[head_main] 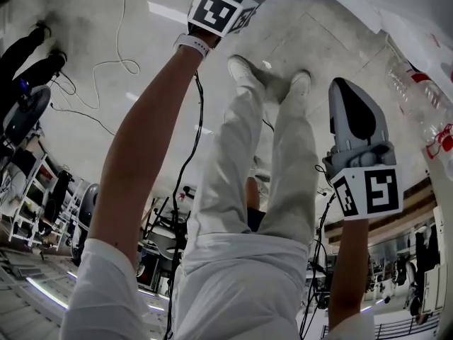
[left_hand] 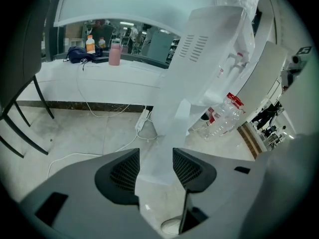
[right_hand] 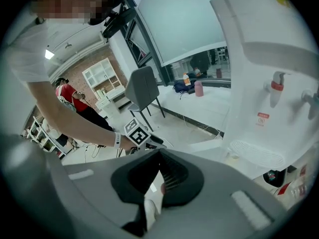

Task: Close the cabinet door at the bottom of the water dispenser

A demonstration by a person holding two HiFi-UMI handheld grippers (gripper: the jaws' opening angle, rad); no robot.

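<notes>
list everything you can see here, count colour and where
water dispenser: 1, white, ahead on the floor
cabinet door: 1, white, standing open at the dispenser's base
water bottle: 1, clear, red cap, floor beside dispenser
power strip: 1, white, floor by the wall
pink bottle: 1, pink, on the ledge
bag: 1, dark, ledge beside that bottle
chair: 1, grey, near the ledge
bystander: 1, red top, far background
shoes: 2, white, person's own feet
left gripper: 1, grey, jaws apart astride the door
right gripper: 1, grey, jaws together, empty
</notes>
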